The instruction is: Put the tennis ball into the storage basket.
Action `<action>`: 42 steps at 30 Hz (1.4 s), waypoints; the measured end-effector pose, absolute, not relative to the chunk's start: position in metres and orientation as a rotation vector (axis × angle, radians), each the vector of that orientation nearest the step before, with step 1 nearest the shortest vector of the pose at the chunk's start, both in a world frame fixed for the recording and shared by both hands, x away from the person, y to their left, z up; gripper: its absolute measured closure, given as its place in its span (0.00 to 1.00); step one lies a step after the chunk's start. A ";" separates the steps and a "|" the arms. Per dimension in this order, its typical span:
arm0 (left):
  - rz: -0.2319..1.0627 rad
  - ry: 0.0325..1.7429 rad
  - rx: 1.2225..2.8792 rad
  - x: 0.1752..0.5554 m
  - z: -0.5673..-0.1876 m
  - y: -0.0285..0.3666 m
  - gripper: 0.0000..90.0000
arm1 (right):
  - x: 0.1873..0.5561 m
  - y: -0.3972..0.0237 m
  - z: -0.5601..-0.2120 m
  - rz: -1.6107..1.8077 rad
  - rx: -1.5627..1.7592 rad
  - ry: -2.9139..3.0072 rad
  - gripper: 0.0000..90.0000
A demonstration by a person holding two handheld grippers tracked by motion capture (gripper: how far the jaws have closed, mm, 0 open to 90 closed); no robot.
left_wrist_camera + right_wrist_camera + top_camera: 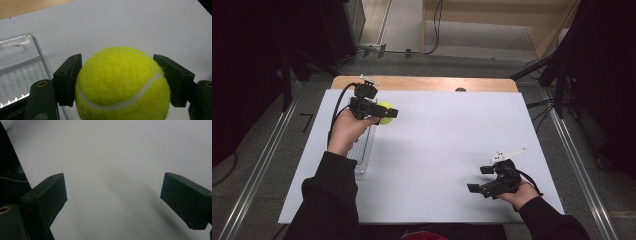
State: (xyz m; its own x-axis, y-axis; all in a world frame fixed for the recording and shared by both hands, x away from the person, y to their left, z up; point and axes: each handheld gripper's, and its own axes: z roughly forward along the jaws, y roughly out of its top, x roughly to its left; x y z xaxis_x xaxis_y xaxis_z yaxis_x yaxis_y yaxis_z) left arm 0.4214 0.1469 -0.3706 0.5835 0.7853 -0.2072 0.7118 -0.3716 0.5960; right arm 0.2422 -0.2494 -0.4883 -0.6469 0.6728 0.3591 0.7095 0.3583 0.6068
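A yellow-green tennis ball (122, 82) with a white seam sits clamped between the two black jaws of my left gripper (122, 82). In the high view the left gripper (386, 113) holds the ball (384, 107) above the white board (452, 140) at its far left, just past a clear plastic tray (364, 150). At the board's near right, my right gripper (480, 179) rests low with its jaws wide apart. In the right gripper view, bare white board lies between those open jaws (113, 200).
The clear tray (20, 67) lies flat on the board to the left of the ball, partly under my left forearm. A wooden table edge (422, 82) runs behind the board. Dark stands and cables stand beyond the table on both sides.
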 end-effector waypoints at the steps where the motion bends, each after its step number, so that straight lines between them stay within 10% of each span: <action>1: 0.148 1.191 2.158 0.421 -0.370 0.148 0.30 | 0.242 -0.249 -0.488 -1.176 -1.299 -2.548 0.06; 42: 0.209 1.369 2.077 0.426 -0.369 0.197 0.30 | 0.245 -0.247 -0.488 -1.181 -1.274 -2.559 0.06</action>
